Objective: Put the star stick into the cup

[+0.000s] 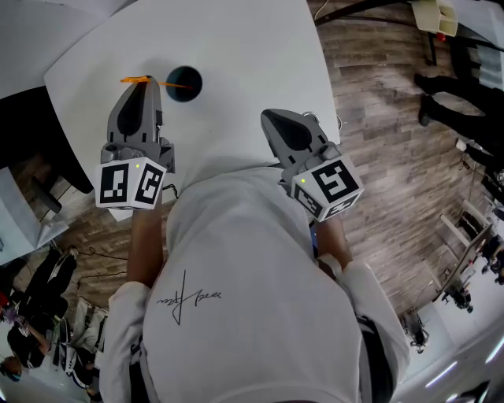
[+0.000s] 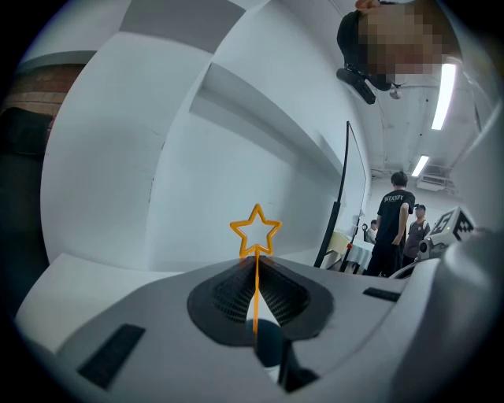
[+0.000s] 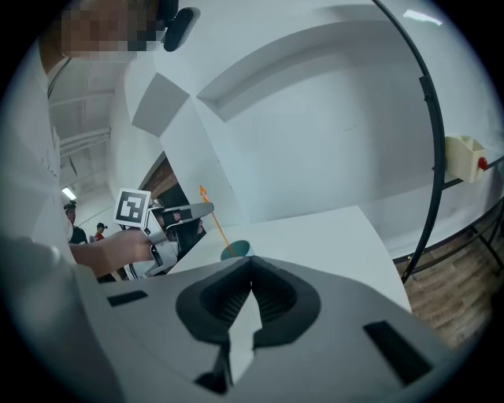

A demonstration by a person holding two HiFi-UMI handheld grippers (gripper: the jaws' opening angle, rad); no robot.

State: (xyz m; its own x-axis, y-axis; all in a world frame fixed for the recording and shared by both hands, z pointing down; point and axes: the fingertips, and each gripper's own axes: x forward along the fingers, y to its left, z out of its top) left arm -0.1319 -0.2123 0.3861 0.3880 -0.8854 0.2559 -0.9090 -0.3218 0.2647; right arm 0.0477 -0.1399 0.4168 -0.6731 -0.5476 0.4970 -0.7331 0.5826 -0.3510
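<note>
A dark teal cup [image 1: 183,84] stands on the white table [image 1: 252,63]. My left gripper [image 1: 146,82] is just left of the cup and shut on the thin orange star stick [image 1: 135,79]. The star points away from the cup, and the stick's other end reaches the cup's mouth. In the left gripper view the star [image 2: 255,230] rises above the shut jaws, with the cup [image 2: 268,343] below them. From the right gripper view, the stick [image 3: 211,214] slants down to the cup [image 3: 235,250]. My right gripper [image 1: 272,120] hovers shut and empty over the table's near right part.
The table's edges drop to a wood floor [image 1: 378,118] on the right and near side. A black curved pole [image 3: 429,157] rises at the right. People stand far right [image 1: 457,86]. A cream box [image 1: 437,14] sits at the top right.
</note>
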